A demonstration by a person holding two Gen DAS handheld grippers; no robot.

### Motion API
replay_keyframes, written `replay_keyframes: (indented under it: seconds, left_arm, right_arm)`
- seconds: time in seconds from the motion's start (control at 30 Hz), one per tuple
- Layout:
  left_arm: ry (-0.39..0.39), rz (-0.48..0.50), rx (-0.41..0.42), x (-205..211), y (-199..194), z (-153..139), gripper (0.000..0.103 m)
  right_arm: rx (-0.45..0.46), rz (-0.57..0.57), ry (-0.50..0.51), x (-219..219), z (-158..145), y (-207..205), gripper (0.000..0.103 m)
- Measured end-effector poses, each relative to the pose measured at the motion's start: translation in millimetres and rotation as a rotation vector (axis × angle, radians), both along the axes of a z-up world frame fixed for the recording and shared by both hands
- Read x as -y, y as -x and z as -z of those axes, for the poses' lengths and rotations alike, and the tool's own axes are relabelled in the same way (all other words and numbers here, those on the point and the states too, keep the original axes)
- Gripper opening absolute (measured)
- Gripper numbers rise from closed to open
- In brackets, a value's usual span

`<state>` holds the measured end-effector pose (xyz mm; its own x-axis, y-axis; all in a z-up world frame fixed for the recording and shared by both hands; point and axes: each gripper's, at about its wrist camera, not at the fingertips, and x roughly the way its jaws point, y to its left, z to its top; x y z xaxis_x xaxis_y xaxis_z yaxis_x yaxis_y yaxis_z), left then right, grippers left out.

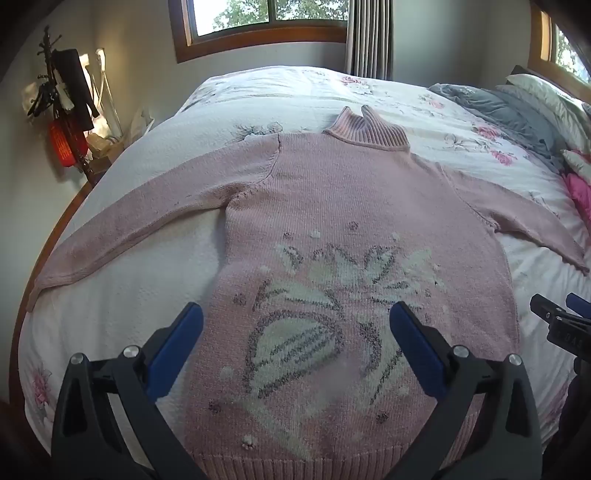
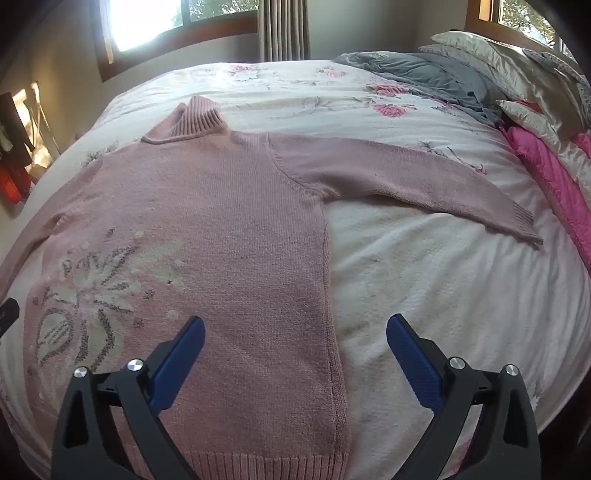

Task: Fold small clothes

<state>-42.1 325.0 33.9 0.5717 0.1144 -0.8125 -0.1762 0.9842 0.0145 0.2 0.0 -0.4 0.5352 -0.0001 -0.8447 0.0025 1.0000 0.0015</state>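
A pink knitted sweater [image 1: 332, 206] with a white and grey flower pattern lies flat, front up, on the bed, collar away from me and both sleeves spread out. My left gripper [image 1: 295, 317] hovers open over its lower front, above the pattern, holding nothing. In the right wrist view the same sweater [image 2: 229, 221] fills the left half, its right sleeve [image 2: 406, 177] stretched toward the pillows. My right gripper [image 2: 295, 332] is open above the sweater's right side seam near the hem, empty. The right gripper [image 1: 561, 317] also shows at the right edge of the left wrist view.
The bed has a white floral quilt [image 2: 443, 277]. A grey blanket [image 2: 424, 77], pale pillows [image 2: 509, 62] and a bright pink cloth [image 2: 546, 177] lie at the right. A coat stand [image 1: 66, 110] with hanging things is by the left wall. Windows [image 1: 266, 18] are behind the bed.
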Motion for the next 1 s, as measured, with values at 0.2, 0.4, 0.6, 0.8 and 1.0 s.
replay_keyframes:
  seconds: [0.2,0.4,0.6,0.8,1.0]
  left_arm:
    - [-0.003,-0.004,-0.004,-1.5,0.1,2.0,0.100]
    - [-0.003,-0.003,-0.004,-1.8,0.0,2.7,0.100]
    - [-0.004,-0.003,-0.005,-2.1,0.1,3.1,0.100]
    - [-0.005,-0.005,-0.007,-1.9,1.1,5.2,0.100]
    - [-0.007,-0.005,-0.006,-2.0,1.6,4.8,0.100]
  right_arm:
    - [0.000,-0.004,0.001,-1.5,2.4,-0.1,0.099]
    - [0.000,-0.004,-0.008,-0.3,7.3,-0.6,0.099]
    - [-0.002,-0.005,0.000,0.6,4.8,-0.8,0.099]
    - [-0.006,-0.005,-0.010,-3.1,8.0,-0.3,0.099]
    - [-0.008,-0.004,-0.011,-2.7,7.3,-1.1,0.099]
